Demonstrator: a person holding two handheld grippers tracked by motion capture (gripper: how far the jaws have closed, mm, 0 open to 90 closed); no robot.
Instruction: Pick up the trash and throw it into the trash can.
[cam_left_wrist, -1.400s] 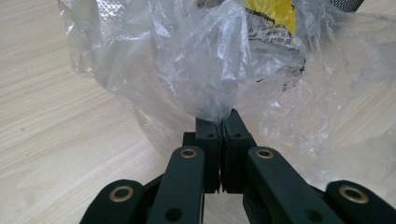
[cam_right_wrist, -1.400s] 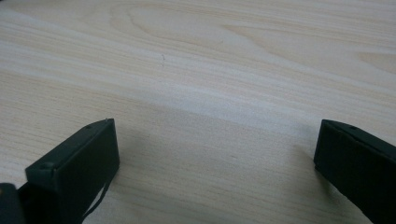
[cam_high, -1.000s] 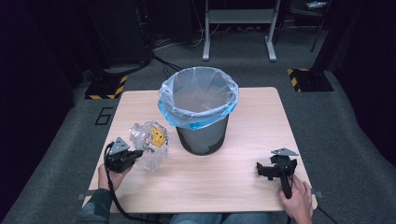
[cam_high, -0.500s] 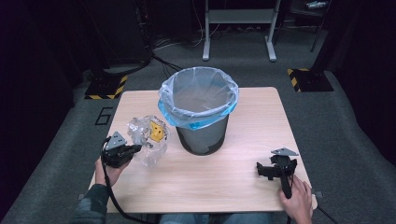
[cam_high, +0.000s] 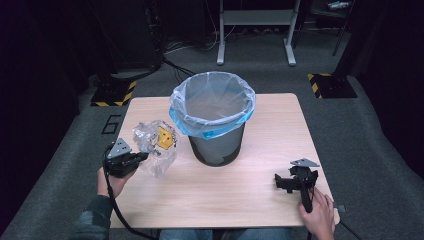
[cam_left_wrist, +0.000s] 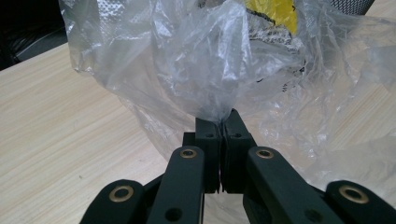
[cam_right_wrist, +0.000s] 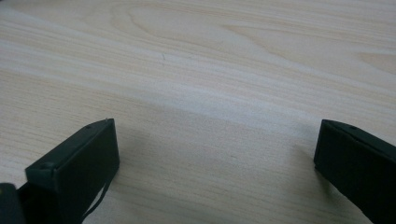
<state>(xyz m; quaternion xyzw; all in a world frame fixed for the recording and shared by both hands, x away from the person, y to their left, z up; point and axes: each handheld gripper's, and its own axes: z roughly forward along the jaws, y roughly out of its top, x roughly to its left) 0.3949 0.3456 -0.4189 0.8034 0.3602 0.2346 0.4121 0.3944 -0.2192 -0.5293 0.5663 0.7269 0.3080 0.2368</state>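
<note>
Left gripper (cam_high: 142, 157) at left side of wooden surface (cam_high: 260, 200), jaws pinched together on fold of crumpled clear plastic bag (cam_high: 155, 145). Bag lay on surface just left of bin, yellow item (cam_high: 165, 137) visible inside. In left gripper view, film bunched up from between closed jaw tips (cam_left_wrist: 223, 122), bag (cam_left_wrist: 187, 60) spread beyond.

Grey waste bin (cam_high: 217, 145) stood mid-surface, upright, lined with translucent blue liner (cam_high: 210, 127) folded over rim.

Right gripper (cam_high: 280, 181) at right front of surface, well apart from bin, jaws spread wide, nothing held. Bare wood (cam_right_wrist: 210, 93) between its jaws.
</note>
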